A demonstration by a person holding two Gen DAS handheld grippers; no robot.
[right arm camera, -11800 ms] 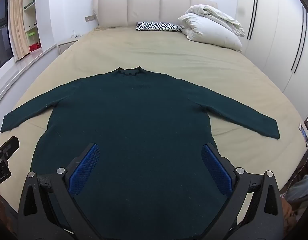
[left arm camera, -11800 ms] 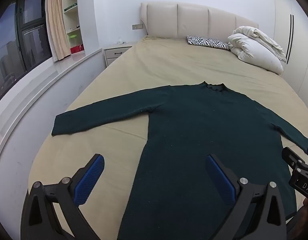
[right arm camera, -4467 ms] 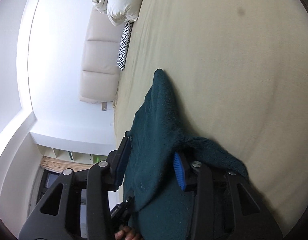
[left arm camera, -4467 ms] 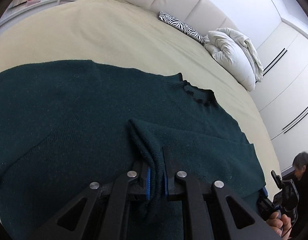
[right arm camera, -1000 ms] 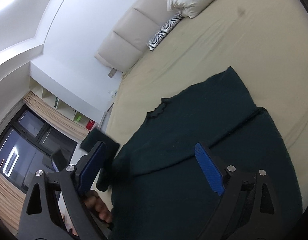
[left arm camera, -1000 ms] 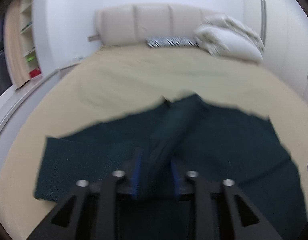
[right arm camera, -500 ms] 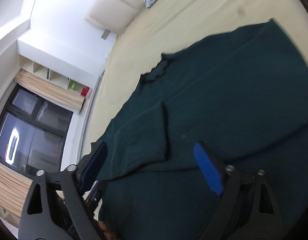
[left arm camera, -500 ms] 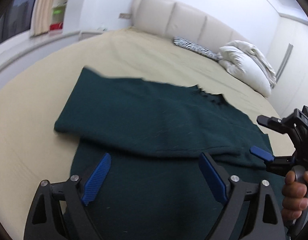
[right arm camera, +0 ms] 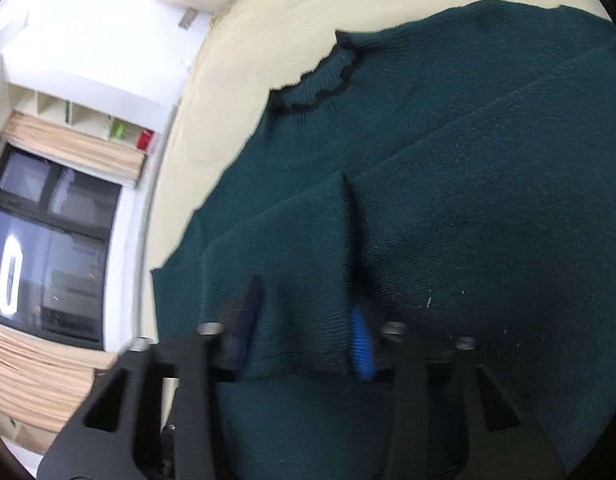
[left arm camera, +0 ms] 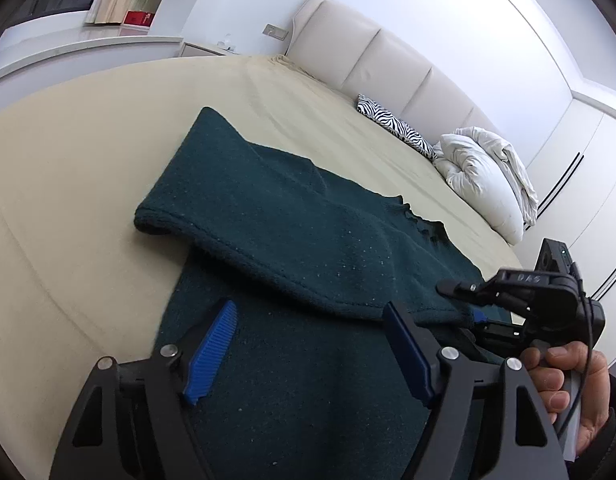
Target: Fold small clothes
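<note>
The dark green knitted sweater (left arm camera: 308, 240) lies on the beige bed sheet (left arm camera: 67, 200) across the middle and lower part of the left wrist frame, its folded-in left sleeve (left arm camera: 243, 216) lying on top of its body. Behind it, at upper right, the zebra-striped cushion (left arm camera: 392, 122) lies before the padded cream headboard (left arm camera: 388, 56), with the bundled white duvet (left arm camera: 484, 176) to its right. In the right wrist frame the sweater's frilled collar (right arm camera: 320, 76) sits at upper centre, and the shelved window wall (right arm camera: 67, 184) runs down the left edge.
</note>
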